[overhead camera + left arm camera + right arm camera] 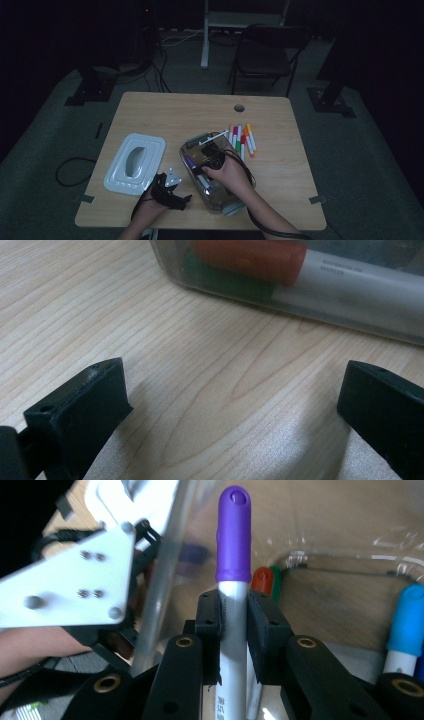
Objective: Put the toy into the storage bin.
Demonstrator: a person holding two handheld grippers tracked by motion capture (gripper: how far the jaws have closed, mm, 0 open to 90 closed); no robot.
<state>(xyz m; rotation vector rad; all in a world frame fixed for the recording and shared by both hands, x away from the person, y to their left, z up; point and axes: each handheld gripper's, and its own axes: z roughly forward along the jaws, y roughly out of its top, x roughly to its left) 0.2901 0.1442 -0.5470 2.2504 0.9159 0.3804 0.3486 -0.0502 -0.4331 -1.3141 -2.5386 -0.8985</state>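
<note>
White-barrelled marker [233, 645], purple cap, upright, clamped in right gripper [234, 611]

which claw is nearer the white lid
Left. The left claw rests on the table right beside the white lid; the right claw is farther off, over the clear box.

Left gripper [235, 410] agape (right gripper [234, 612] clamped)

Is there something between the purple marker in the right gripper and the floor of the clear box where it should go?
Nothing visible blocks it. The right gripper holds the purple marker inside the clear box, with markers lying to the sides.
</note>
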